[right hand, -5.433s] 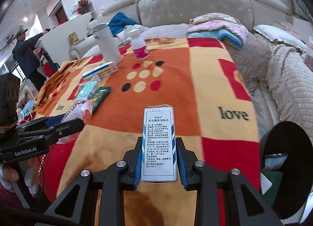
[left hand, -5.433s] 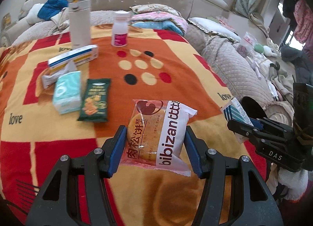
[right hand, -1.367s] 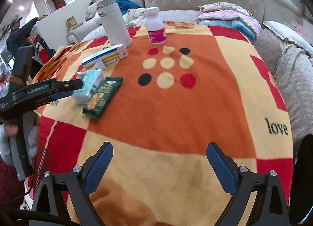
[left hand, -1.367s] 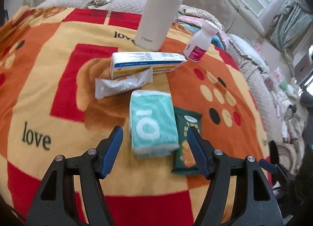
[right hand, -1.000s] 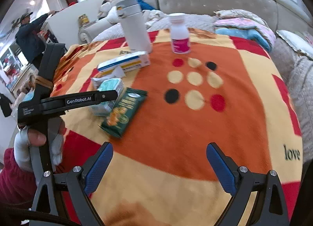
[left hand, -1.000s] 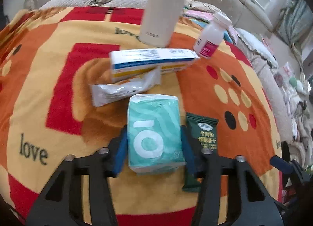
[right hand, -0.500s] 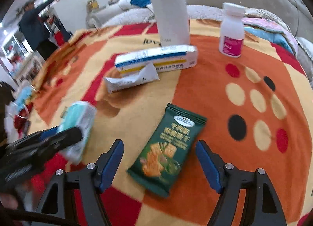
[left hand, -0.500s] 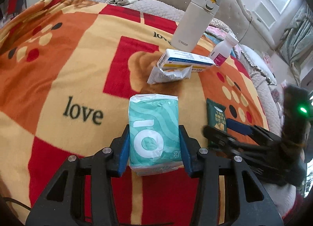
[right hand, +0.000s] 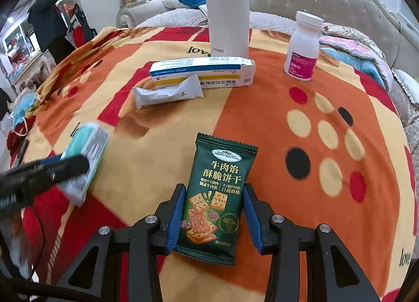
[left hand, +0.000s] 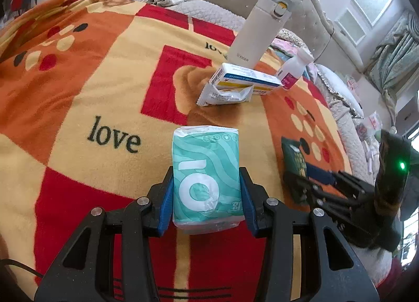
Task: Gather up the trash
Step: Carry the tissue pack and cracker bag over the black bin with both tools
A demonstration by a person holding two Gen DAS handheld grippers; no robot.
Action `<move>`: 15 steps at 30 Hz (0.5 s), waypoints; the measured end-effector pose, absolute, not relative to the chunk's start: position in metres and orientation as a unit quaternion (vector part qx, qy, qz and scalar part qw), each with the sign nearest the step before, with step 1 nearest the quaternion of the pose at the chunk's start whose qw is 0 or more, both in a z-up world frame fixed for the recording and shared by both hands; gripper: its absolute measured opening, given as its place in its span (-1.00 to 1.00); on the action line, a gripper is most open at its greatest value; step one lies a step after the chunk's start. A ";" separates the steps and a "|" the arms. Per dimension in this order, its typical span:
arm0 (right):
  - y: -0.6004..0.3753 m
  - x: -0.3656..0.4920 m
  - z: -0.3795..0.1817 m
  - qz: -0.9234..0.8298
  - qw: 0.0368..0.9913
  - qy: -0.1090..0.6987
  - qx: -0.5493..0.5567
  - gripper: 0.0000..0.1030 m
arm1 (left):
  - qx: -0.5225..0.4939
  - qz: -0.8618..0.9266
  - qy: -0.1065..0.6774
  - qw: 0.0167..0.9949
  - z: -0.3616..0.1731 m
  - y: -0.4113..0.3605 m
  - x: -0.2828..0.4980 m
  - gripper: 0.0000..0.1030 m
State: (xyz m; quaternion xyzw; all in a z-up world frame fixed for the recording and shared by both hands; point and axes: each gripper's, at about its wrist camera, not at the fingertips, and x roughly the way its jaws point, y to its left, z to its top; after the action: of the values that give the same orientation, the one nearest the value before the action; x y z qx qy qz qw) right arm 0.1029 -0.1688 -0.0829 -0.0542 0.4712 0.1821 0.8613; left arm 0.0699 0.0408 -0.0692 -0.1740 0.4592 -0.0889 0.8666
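Jaws of the left gripper [left hand: 207, 197] clamped on a tissue pack [left hand: 207, 168], one blue pad pressed on each long side. Far end of the pack poking out past the jaw tips. Under the jaws, a bright blanket [left hand: 91, 79] with red, orange and yellow squares, spread over a bed.

Jaws of the right gripper [right hand: 213, 213] just been closing in, now snug on a green biscuit pack [right hand: 220, 192]. Pads touching both side edges of the pack near its lower half. Top of the pack sticking out ahead of the jaw tips. Pack lying flat on the blanket, as far as can be seen.

Ahead of the right jaws and a bit to the left, a white wrapper [right hand: 167, 94]. Just behind it and touching it, a long box [right hand: 201, 69] in white, blue and yellow. Behind the box, a tall white flask [right hand: 226, 11] standing up. Ahead and to the right of the jaws, a white bottle [right hand: 303, 45] with a pink label, also standing up, well apart from the flask.

Off to the left of the right jaws, the left gripper again with the tissue pack in it, all a bit blurry. Off to the right of the left jaws, the right gripper, low on the blanket.
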 end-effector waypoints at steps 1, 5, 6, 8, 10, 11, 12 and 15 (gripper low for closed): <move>-0.172 0.097 -0.080 0.184 0.863 0.468 -0.052 -0.19 | -0.174 -0.090 0.459 0.867 -0.068 0.039 0.068 -0.16; -0.181 0.083 -0.072 0.189 0.867 0.459 -0.043 -0.19 | -0.168 -0.093 0.461 0.867 -0.066 0.031 0.064 -0.16; -0.185 0.080 -0.070 0.190 0.868 0.456 -0.039 -0.19 | -0.166 -0.095 0.461 0.867 -0.065 0.028 0.062 -0.16; -0.191 0.074 -0.066 0.191 0.870 0.453 -0.030 -0.19 | -0.161 -0.099 0.460 0.867 -0.063 0.022 0.059 -0.16; -0.200 0.068 -0.063 0.192 0.873 0.448 -0.023 -0.19 | -0.157 -0.105 0.459 0.868 -0.060 0.016 0.057 -0.16; -0.203 0.065 -0.061 0.191 0.874 0.446 -0.021 -0.19 | -0.156 -0.108 0.459 0.868 -0.059 0.014 0.057 -0.16; -0.207 0.062 -0.060 0.190 0.876 0.443 -0.019 -0.19 | -0.155 -0.111 0.458 0.868 -0.058 0.011 0.056 -0.16; -0.220 0.053 -0.057 0.186 0.881 0.436 -0.012 -0.19 | -0.153 -0.118 0.461 0.866 -0.056 0.003 0.054 -0.16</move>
State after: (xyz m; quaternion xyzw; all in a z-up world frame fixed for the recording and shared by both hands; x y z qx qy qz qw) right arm 0.0526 -0.2197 -0.0572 -0.0122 0.4358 0.1856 0.8806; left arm 0.0538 0.0027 -0.0564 -0.1531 0.4610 -0.1177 0.8661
